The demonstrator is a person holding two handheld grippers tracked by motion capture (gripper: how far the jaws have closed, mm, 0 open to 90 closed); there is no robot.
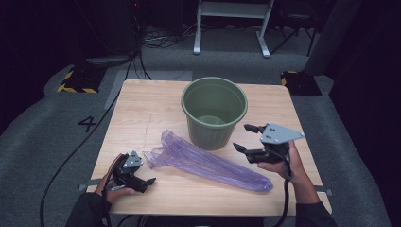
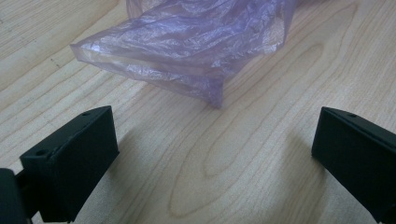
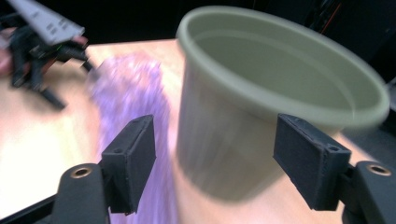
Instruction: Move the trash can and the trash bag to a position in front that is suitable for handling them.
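Left of the green bucket [image 1: 214,112]: left gripper [image 1: 150,180] low on the table [image 1: 142,101], jaws wide, empty, just short of the purple bag [image 1: 208,163]. Bag flat in front of the bucket, touching its base. Right of the bucket: right gripper [image 1: 245,137] raised, jaws wide, empty. Risk: thin film slipping free, or a hasty reach tipping the bucket.

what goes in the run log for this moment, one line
left gripper: open, near purple plastic bag | right gripper: open, beside green plastic bucket | bag flat on wooden table
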